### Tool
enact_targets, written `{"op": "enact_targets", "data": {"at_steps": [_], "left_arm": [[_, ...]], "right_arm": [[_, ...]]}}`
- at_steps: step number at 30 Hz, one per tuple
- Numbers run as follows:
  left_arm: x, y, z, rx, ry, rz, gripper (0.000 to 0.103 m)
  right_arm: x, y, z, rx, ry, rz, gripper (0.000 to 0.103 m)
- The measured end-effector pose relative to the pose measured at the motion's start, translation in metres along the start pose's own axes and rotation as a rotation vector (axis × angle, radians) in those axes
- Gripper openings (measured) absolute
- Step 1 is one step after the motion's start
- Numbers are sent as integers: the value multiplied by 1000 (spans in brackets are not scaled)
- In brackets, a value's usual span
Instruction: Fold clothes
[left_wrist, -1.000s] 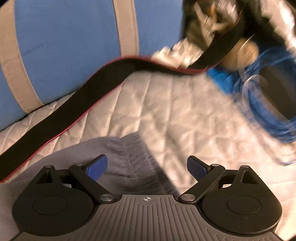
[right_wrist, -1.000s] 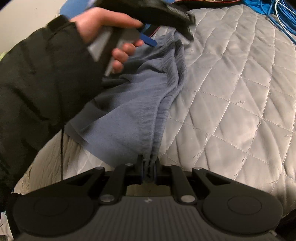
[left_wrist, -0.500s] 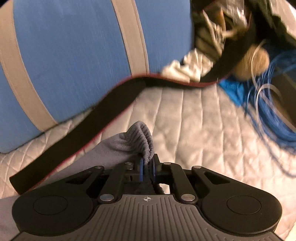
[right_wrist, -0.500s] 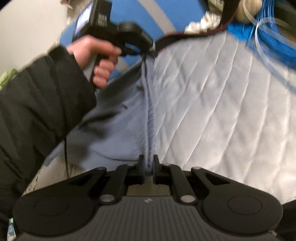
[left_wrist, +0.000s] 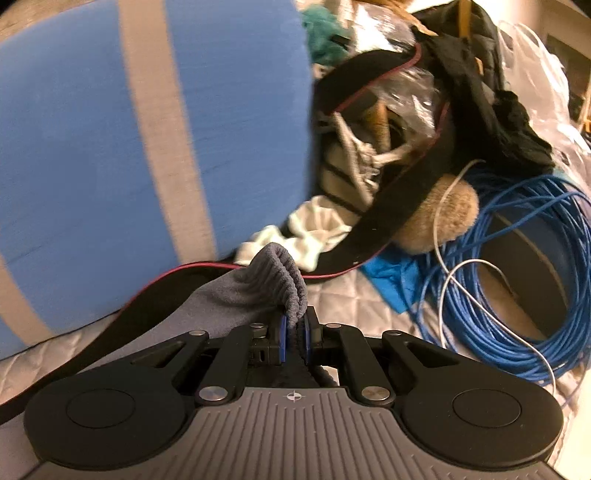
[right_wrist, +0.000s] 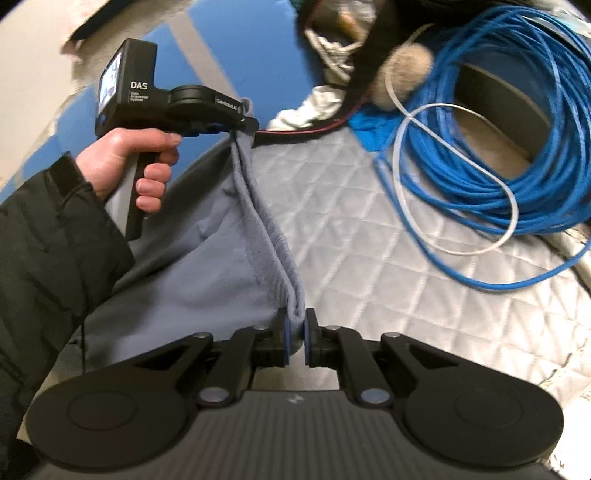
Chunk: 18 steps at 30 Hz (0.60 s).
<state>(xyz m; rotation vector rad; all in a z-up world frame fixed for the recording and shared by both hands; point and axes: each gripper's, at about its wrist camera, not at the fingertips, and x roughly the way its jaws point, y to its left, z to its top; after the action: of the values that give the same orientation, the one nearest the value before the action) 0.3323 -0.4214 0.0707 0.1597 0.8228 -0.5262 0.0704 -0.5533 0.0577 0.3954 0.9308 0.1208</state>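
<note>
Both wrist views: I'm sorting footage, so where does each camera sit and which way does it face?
Left wrist: on the left gripper, looking down past the grey garment at a blue cushion and clutter; only its fingers show.
Right wrist: on the right gripper, facing the quilt; the left hand and sleeve show.
Shared: garment, blue cable.

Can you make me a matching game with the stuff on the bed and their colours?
Things:
1. garment pinched by the left hand-held gripper and the right hand-held gripper
2. coiled cable
3. quilt
4. strap

Colours:
A. black with a red edge
B. grey-blue
C. white
D. bright blue

Pairs: 1-B, 2-D, 3-C, 4-A
</note>
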Motion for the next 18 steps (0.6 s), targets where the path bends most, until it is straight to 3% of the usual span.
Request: {"op": "enact_targets", "data": {"at_steps": [7,9,12,13,14,15,18], "left_arm": [[46,-19,-14,0,14,-4,8],[58,-17,-20,-20,24,1,11],[70,-12,-25,-44,29,-14,30],[69,-11,-26,-42,17,-20,45],[66,-10,-27,-38,7,-29,64],[61,-10,-27,-34,0,-40,70],[43,-5,-28,-33,-10,-72,72]], "right_arm": [[20,-17,1,41,21,-44,8],[25,-21,3,62,36,-57,35],[24,-21,7,29,15,-86,65],[21,-18,7,-2,-2,-100,80],[19,-16,7,-31,-13,-109,87],[16,-13,7,-58,-22,-116,88],[10,-7,6,-93,-35,-131,98]]}}
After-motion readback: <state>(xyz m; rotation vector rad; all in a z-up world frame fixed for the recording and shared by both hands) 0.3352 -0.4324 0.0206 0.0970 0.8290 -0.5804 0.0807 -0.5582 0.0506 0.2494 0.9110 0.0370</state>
